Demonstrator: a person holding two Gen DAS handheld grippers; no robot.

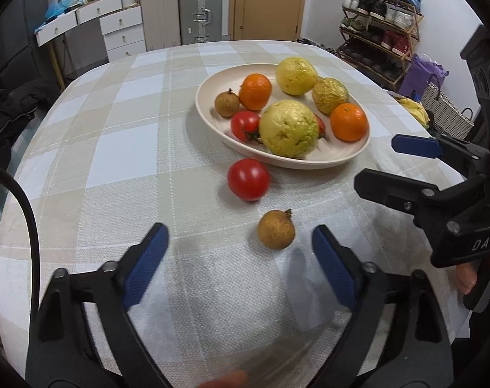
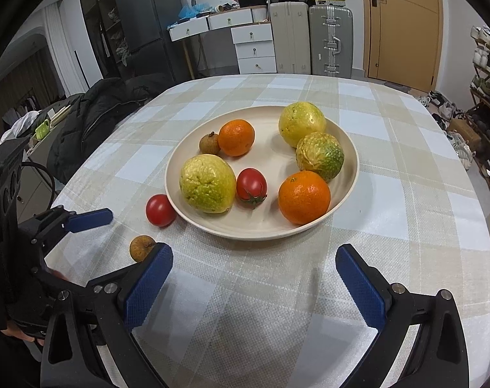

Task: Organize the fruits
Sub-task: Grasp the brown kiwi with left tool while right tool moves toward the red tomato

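A cream plate [image 1: 351, 158] [image 2: 348, 148] on the checked tablecloth holds several fruits: oranges, yellow-green guavas, tomatoes and a small brown fruit. A loose red tomato [image 1: 248, 179] [image 2: 160, 210] lies on the cloth just in front of the plate. A loose small brown fruit [image 1: 276, 229] [image 2: 141, 248] lies nearer. My left gripper [image 1: 240, 245] is open and empty, the brown fruit just ahead between its fingertips. My right gripper [image 2: 254, 255] is open and empty, in front of the plate; it also shows in the left wrist view [image 1: 384, 165].
The round table's edge curves around on all sides. A dark jacket [image 2: 93, 113] lies on a chair at the left. Suitcases [image 2: 309, 38], white drawers and a shoe rack [image 1: 380, 29] stand beyond the table.
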